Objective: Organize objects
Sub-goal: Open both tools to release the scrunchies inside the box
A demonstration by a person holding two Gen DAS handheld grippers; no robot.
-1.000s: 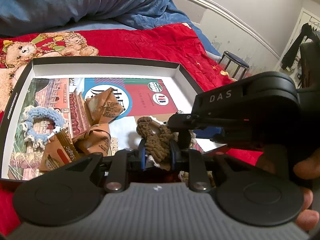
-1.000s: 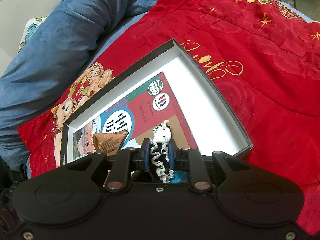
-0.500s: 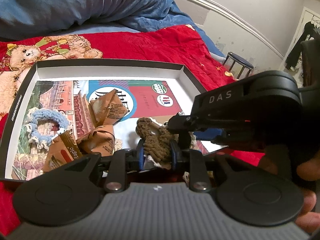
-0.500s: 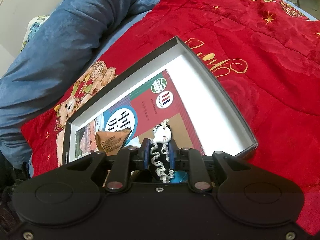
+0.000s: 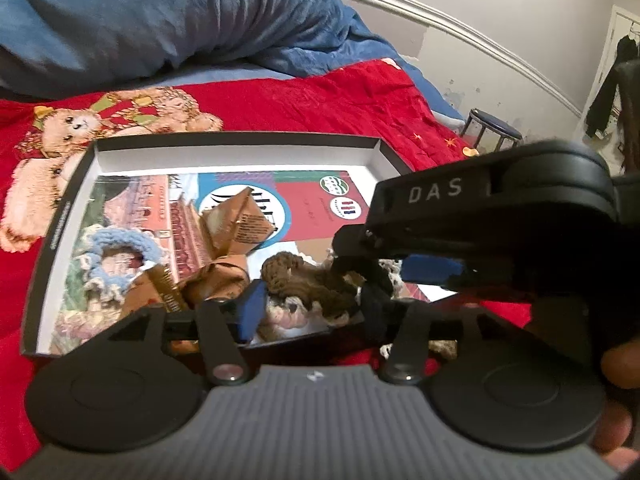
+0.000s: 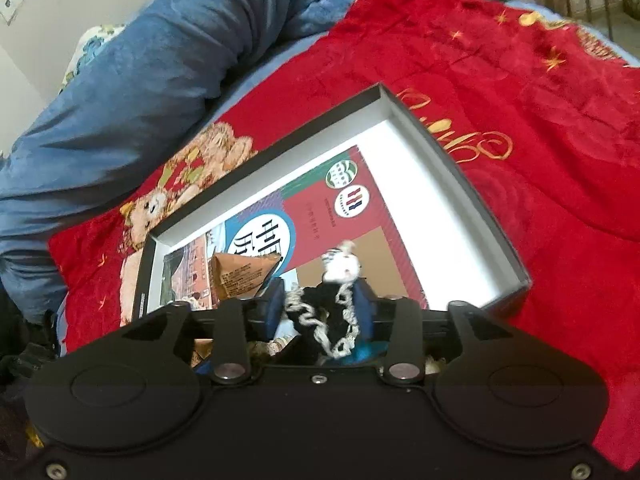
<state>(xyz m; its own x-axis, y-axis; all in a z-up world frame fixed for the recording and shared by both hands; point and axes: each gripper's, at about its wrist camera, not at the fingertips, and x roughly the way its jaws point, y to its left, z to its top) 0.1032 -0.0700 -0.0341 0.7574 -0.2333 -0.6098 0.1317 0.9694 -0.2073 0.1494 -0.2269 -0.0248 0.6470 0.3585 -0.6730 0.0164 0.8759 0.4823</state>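
An open black box with white walls lies on a red blanket. A brown crochet piece rests over the box's near edge, between the fingers of my left gripper. Its jaws are opening and stand clear of the piece on both sides. In the right wrist view a black crochet piece with white trim and a white head sits between the blue pads of my right gripper. Those jaws are opening too, and the piece is loose and blurred. The box lies below it.
Brown paper packets and a pale blue crochet ring lie in the box on a printed sheet. A blue quilt is heaped behind. A stool stands by the wall. A hand holds the right gripper's black body.
Both pairs of jaws have spread apart. The brown piece and the black piece, pinched tight before, now sit loose between the pads.
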